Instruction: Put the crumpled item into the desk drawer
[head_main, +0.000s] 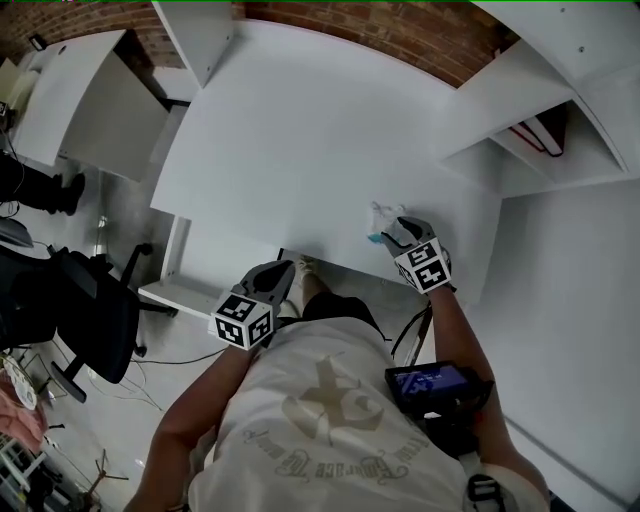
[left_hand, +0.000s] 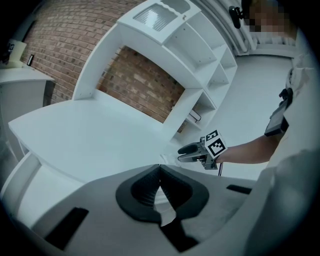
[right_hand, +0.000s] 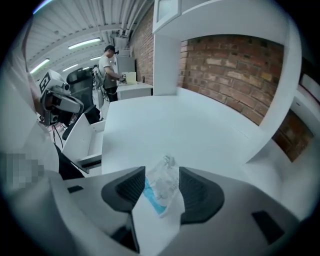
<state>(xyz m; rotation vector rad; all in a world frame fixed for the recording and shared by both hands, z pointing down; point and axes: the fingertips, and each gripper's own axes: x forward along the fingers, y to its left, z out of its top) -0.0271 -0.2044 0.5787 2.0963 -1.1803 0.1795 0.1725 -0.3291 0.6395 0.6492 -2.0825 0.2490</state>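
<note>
1. A crumpled clear wrapper (right_hand: 161, 186) with a blue patch lies on the white desk (head_main: 300, 130). It is near the desk's front edge, toward the right corner.
2. The right gripper (right_hand: 162, 181) points down at the wrapper. Its jaws stand wide, one on each side of the wrapper and not pressing on it.
3. The left gripper (left_hand: 160, 172) is at the desk's front edge, well left of the right gripper. Its jaws are together at the tips with nothing between them.
4. Any print on the wrapper is too small to read.
5. Each gripper's cube bears black-and-white square markers without letters.
6. The pale print on the person's shirt (head_main: 330, 420) cannot be read.
</note>
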